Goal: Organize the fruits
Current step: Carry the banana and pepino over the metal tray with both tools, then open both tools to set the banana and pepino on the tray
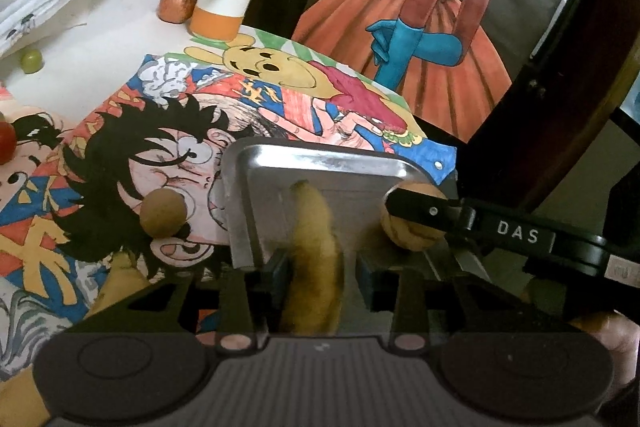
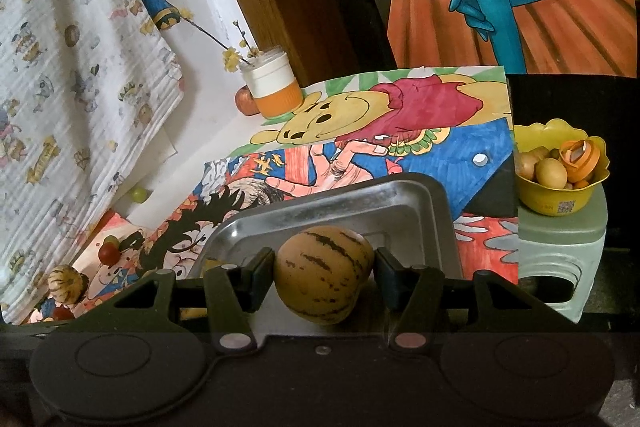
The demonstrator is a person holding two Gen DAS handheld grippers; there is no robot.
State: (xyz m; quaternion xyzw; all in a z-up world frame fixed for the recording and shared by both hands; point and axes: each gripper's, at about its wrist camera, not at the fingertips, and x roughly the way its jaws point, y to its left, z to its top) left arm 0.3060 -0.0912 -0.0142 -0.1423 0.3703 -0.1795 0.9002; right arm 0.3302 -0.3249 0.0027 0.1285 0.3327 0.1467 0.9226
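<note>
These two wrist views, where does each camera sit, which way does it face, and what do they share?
Left wrist: sits on the left gripper, looking down along its fingers at the banana lying in the metal tray; the right gripper's arm crosses at the right.
Right wrist: sits on the right gripper, facing the striped melon between its fingers over the tray; no hand shows.
Shared: tray, cartoon drawings, orange jar.

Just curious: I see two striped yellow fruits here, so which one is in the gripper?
The large striped fruit over the metal tray; the other lies far left.
</note>
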